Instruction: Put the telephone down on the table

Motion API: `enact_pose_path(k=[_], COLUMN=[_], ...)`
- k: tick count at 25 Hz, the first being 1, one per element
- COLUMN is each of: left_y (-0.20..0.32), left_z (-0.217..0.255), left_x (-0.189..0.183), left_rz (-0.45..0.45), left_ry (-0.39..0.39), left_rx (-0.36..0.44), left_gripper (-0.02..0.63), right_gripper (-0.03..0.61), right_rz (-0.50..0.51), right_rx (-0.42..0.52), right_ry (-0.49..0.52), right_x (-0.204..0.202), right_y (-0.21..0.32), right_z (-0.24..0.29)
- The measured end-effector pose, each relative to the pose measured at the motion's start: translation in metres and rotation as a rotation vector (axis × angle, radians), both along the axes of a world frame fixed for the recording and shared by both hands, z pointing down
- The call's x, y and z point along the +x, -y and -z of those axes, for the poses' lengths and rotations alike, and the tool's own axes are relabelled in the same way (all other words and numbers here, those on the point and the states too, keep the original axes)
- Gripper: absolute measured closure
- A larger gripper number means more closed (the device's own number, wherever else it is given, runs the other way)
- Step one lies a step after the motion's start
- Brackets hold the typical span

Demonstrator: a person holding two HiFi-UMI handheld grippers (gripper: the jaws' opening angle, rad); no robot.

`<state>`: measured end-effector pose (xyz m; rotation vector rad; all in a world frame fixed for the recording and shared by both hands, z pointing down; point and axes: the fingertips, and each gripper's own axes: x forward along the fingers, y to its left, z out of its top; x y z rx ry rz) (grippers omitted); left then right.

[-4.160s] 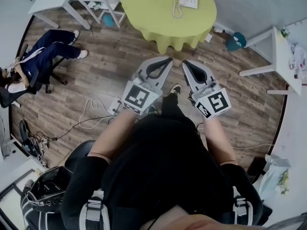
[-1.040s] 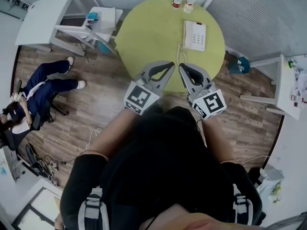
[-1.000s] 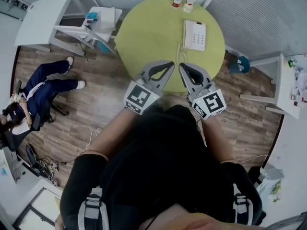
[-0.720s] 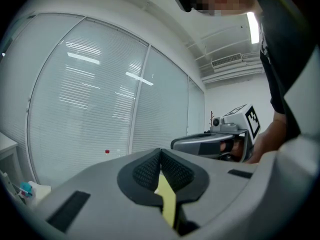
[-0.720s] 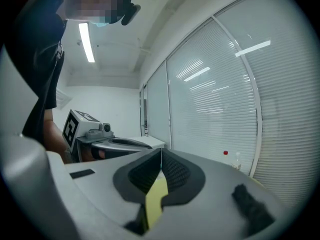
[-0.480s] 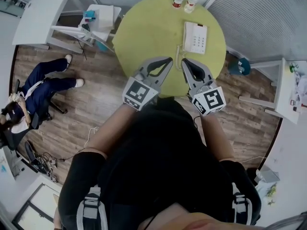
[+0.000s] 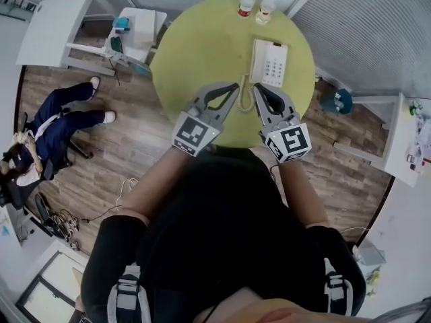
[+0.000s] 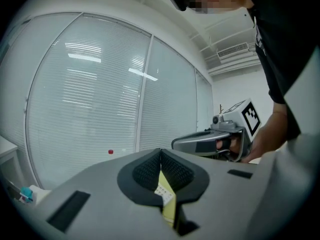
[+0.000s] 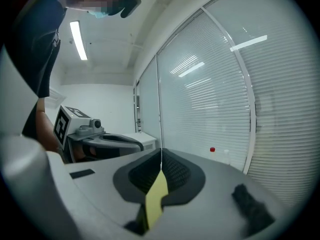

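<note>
A white telephone (image 7: 269, 63) lies flat on a round desk (image 7: 195, 52) covered with a yellow-green cloth. It sits on the right half of the desk, keypad facing up. Its coiled cord (image 7: 245, 97) trails toward the near edge. At the far edge of the desk, beyond the telephone, stand two small bottles: one with a red cap (image 7: 247, 2), and a clear one (image 7: 266, 7) just beside it. A person in a black top stands at the near edge with a gripper in each hand, both pointing over the desk toward the telephone and touching nothing. The left gripper (image 7: 235, 85) is fully closed, its jaw tips meeting with nothing between them. The right gripper (image 7: 256, 90) is likewise closed and empty. The cord lies between the two gripper tips, lower down on the cloth. Around the desk is a wood-plank floor (image 7: 145, 140). To the left, well apart, another person (image 7: 47, 123) sits on a chair, and white furniture (image 7: 60, 19) stands at the upper left.
</note>
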<state>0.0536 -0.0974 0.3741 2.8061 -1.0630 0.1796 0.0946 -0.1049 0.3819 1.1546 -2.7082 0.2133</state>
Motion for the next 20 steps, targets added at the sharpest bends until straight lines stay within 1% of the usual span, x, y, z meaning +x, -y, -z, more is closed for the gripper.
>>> enact_pose_path(k=[6, 10, 13, 16, 20], left_y=[0.042, 0.065, 0.08, 0.093, 0.113], left_z=[-0.025, -0.036, -0.048, -0.066, -0.094], left_x=[0.026, 0.038, 0.044, 0.048, 0.051], left_rz=[0.027, 0.045, 0.062, 0.071, 0.062], left_ry=[-0.012, -0.001, 0.009, 0.012, 0.014], left_rx=[-0.04, -0.052, -0.051, -0.063, -0.079], left_gripper=[0.601, 0.601, 0.601, 0.601, 0.601], right_gripper=[0.56, 0.56, 0.56, 0.56, 0.56], right_rz=[-0.018, -0.093, -0.154, -0.2, -0.245], right_rx=[-0.041, -0.062, -0.111, -0.165, -0.206], right_ry=[-0.018, -0.048, -0.066, -0.087, -0.108], right_x=[0.03, 0.054, 0.068, 0.075, 0.075], right_y=[0.039, 0.067, 0.085, 0.099, 0.119], right_z=[-0.029, -0.055, -0.085, -0.116, -0.148])
